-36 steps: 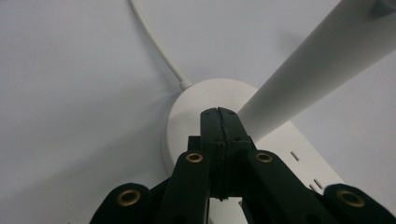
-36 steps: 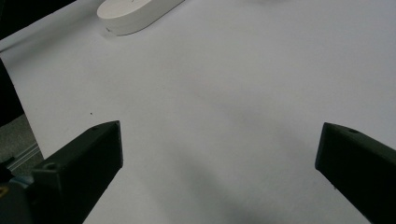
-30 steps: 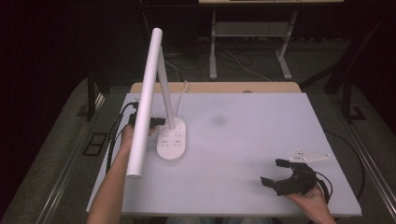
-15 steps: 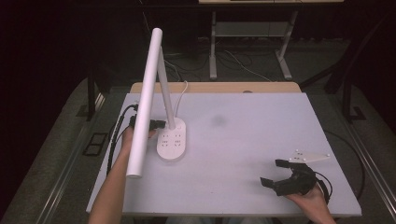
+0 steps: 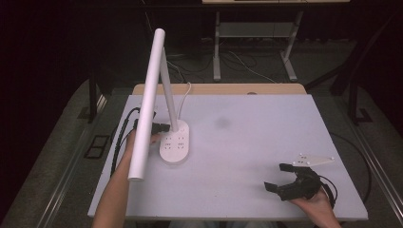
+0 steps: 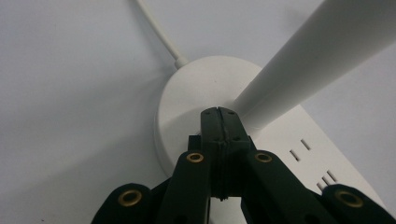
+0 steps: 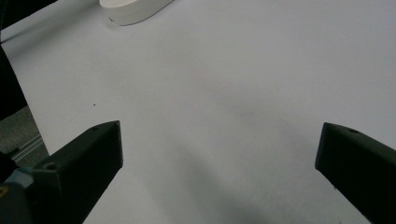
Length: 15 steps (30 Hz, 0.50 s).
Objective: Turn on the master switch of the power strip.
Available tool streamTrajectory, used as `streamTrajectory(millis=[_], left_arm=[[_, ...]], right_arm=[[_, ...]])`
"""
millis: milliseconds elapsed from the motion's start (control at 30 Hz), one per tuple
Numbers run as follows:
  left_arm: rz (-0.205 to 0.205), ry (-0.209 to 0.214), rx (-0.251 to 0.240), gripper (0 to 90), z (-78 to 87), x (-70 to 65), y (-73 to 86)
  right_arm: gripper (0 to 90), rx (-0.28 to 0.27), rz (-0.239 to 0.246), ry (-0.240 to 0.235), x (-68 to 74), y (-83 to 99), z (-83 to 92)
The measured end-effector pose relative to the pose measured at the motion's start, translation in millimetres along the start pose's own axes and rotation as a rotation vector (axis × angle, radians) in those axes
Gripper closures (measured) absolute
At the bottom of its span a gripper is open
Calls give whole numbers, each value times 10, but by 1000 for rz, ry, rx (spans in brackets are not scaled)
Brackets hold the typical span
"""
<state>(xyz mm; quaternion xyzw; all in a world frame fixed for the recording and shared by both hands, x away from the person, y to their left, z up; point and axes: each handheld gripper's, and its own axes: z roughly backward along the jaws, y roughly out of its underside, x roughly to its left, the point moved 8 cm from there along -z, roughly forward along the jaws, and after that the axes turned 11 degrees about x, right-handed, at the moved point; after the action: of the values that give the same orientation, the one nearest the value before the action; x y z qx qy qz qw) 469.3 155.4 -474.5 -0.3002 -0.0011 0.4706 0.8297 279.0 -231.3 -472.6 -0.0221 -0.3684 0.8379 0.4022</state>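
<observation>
A white desk lamp stands on the left half of the table, its oval base (image 5: 175, 144) carrying socket slots and its long tube head (image 5: 147, 97) slanting toward the front. My left gripper (image 5: 164, 127) is shut, its tips resting on the base (image 6: 187, 98) right at the foot of the lamp's stem (image 6: 308, 60); nothing is between the jaws (image 6: 218, 114). My right gripper (image 5: 280, 176) lies near the front right of the table, held in a hand, open and empty. In the right gripper view its gap (image 7: 219, 154) looks over bare table toward the lamp base (image 7: 135, 9).
The lamp's white cord (image 6: 159, 32) runs off the back of the base. Black cables (image 5: 121, 137) loop beside the left forearm at the table's left edge. The table (image 5: 266, 128) is a pale sheet with a wooden strip at the back; dark floor and desk legs lie beyond.
</observation>
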Motion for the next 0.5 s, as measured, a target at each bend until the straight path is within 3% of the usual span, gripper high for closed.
streamTrajectory(millis=[300, 500], left_arm=[[25, -42, 25, 900, -17, -21, -1], [34, -36, 16, 900, -14, -26, 0]], right_arm=[[2, -8, 5, 1, 19, -7, 22], [2, -11, 7, 9, -8, -12, 20]])
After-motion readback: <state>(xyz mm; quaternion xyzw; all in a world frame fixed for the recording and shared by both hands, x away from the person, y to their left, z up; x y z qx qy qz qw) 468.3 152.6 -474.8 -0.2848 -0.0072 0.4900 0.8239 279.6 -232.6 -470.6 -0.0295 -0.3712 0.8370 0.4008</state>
